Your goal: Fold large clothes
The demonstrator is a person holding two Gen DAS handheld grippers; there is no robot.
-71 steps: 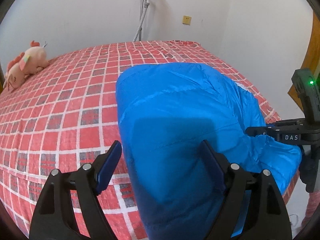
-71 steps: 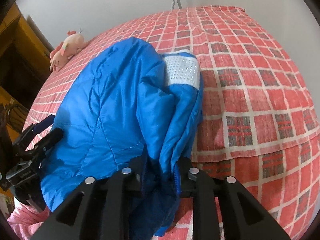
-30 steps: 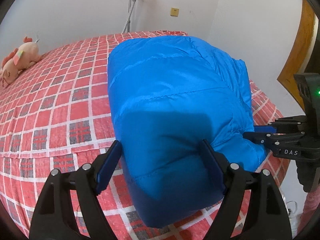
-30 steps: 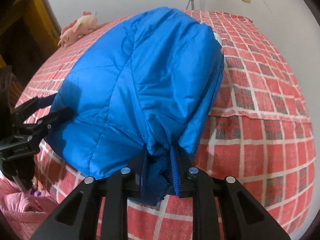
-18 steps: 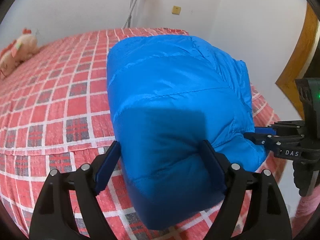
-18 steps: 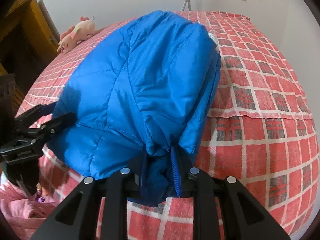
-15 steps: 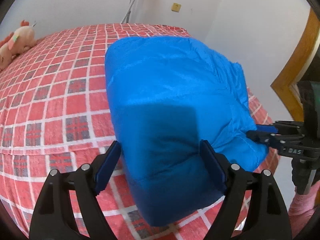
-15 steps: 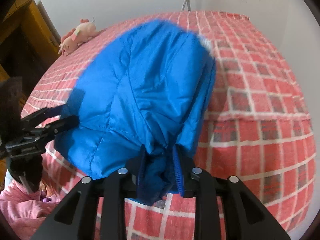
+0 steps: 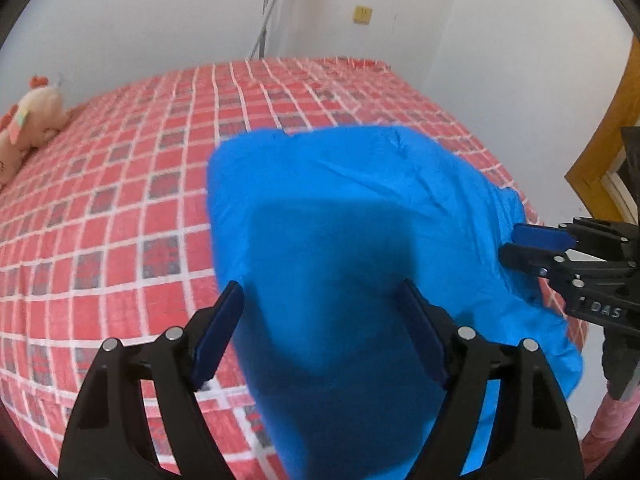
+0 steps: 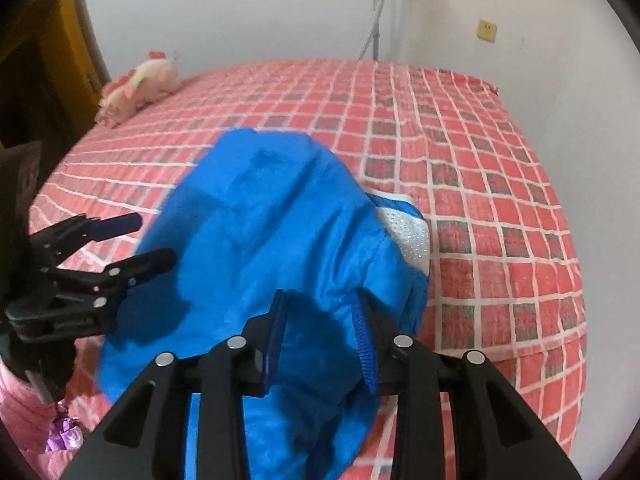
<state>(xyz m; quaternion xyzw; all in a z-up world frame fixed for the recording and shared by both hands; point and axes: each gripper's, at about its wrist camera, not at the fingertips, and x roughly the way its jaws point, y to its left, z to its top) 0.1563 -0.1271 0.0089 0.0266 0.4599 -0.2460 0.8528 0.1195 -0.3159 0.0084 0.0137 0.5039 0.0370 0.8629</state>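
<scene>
A bright blue padded jacket (image 9: 352, 216) lies folded in a puffy bundle on the near edge of the red checked bed (image 9: 152, 152). It also shows in the right wrist view (image 10: 272, 232), with a white dotted lining (image 10: 408, 236) showing at its right side. My left gripper (image 9: 320, 332) is open, its fingers either side of the bundle's near end. My right gripper (image 10: 320, 332) is open just above the jacket's near fold, gripping nothing. Each gripper also shows from the other camera: the right one (image 9: 532, 248) and the left one (image 10: 136, 240), both open.
A pink plush toy (image 9: 32, 120) lies at the far left of the bed, also in the right wrist view (image 10: 140, 84). White walls and a metal stand (image 9: 268, 4) stand behind the bed. A wooden door frame (image 9: 604, 140) is at the right.
My right gripper has opened and let go of the jacket's fold. The jacket has dropped lower and flatter onto the bed. Both grippers have drawn back a little.
</scene>
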